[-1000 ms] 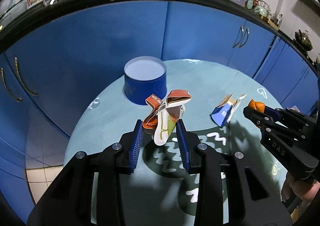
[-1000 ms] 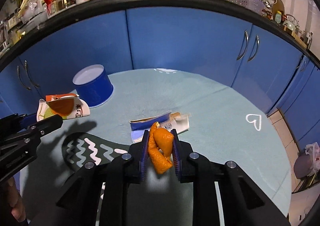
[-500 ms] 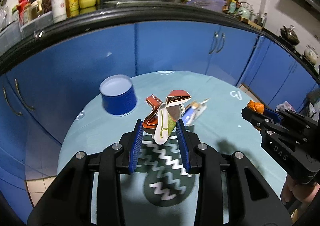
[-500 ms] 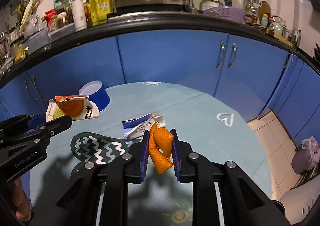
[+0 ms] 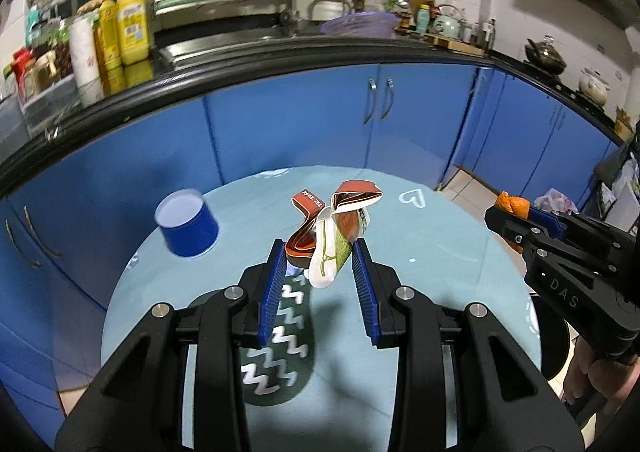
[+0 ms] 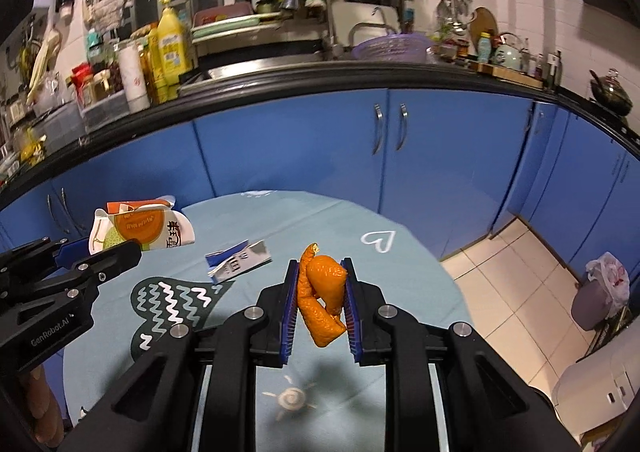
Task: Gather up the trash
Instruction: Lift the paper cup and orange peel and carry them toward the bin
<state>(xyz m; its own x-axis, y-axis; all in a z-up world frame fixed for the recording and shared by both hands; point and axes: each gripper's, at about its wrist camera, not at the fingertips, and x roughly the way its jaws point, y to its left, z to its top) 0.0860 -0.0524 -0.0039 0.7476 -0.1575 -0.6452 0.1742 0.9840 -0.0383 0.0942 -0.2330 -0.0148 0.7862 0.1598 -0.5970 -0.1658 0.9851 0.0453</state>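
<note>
My left hand-held gripper (image 5: 318, 256) is clamped on a crumpled orange-and-white snack wrapper (image 5: 334, 232), lifted clear of the round teal surface (image 5: 440, 252). My right hand-held gripper (image 6: 320, 284) is pinched tight on a piece of orange peel (image 6: 324, 296), also held in the air above the surface. A flattened blue-and-white wrapper (image 6: 238, 261) lies on the cloth, between the two grippers in the right wrist view, just beyond the dark patch with zigzag lines (image 6: 172, 304). A blue cylindrical tub (image 5: 188, 226) stands on the surface to the left, well apart from the held wrapper. Blue cabinet doors (image 6: 340, 140) curve behind the surface.
</note>
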